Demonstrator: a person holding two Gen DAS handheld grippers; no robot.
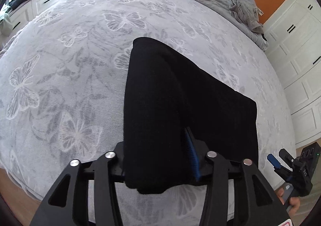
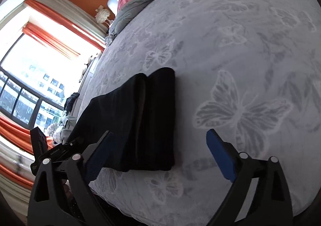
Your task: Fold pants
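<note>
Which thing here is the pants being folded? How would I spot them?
Start with the bed, covered by a grey butterfly-print blanket. Near its front edge lies one flat, folded black garment, the pants, one end lifted in the left gripper. It is the only black item on the blanket; the crumpled clothes by the headboard are grey and pink.

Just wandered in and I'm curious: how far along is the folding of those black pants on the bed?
Mostly done, it seems: the black pants already lie in stacked layers on the bed. In hand: the left gripper grips their near end, lifted. The right gripper is open, holding nothing. Left: lay that end down and let go.
</note>
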